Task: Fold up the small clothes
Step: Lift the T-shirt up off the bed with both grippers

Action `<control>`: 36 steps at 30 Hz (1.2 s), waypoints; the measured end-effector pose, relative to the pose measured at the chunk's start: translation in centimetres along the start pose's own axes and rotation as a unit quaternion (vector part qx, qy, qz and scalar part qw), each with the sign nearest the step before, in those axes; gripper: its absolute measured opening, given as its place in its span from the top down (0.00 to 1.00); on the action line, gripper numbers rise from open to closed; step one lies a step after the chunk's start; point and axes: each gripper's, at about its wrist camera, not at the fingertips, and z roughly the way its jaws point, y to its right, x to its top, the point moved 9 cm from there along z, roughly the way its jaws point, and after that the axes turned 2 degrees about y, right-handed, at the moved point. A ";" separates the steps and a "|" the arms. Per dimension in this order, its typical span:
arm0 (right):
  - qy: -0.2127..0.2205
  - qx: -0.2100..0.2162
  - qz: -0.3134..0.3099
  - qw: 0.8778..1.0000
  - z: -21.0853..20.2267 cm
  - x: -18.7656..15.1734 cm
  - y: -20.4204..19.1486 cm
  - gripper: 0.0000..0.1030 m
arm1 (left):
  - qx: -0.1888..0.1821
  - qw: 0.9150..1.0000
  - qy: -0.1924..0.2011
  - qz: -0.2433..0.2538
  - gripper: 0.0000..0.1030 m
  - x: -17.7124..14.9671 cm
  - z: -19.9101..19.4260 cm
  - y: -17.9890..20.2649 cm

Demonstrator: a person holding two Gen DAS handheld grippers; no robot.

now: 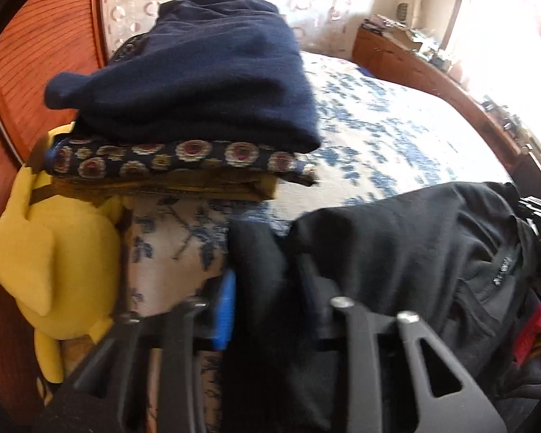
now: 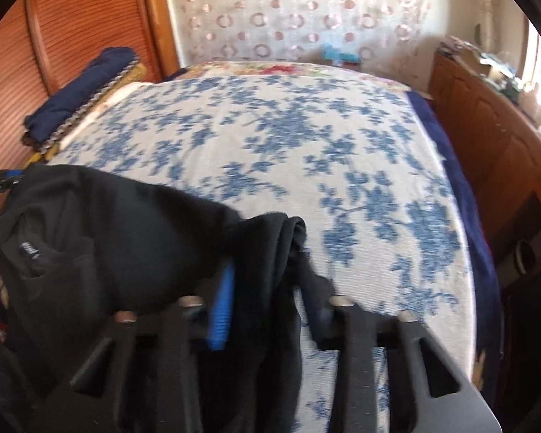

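A black garment [image 1: 396, 245] hangs stretched between my two grippers above the bed. My left gripper [image 1: 263, 288] is shut on one corner of it, with cloth bunched between the blue-padded fingers [image 1: 224, 310]. My right gripper [image 2: 267, 288] is shut on the other corner of the same black garment [image 2: 108, 238], whose neck label faces the camera. A stack of folded clothes, a navy piece [image 1: 205, 75] on top of a patterned one [image 1: 184, 158], lies at the bed's left edge; it also shows in the right wrist view [image 2: 79, 90].
The bed has a white cover with blue flowers [image 2: 288, 137]. A yellow plush toy [image 1: 54, 259] lies below the stack. A wooden wardrobe [image 2: 83, 18] stands at the left. A wooden sideboard [image 2: 494, 137] with clutter runs along the right.
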 end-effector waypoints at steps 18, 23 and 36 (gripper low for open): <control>0.196 0.023 -0.020 0.980 -18.0 7.1 -4.8 0.93 | -0.022 0.965 0.257 0.053 0.93 6.7 -21.4 7.7; 0.256 0.018 -0.026 0.966 -24.4 9.3 -5.1 0.93 | -0.031 0.947 0.318 0.040 0.93 8.3 -26.5 6.2; 0.326 -0.009 -0.029 0.945 -33.5 13.7 -4.5 0.93 | -0.035 0.919 0.388 0.067 0.93 14.3 -31.3 6.4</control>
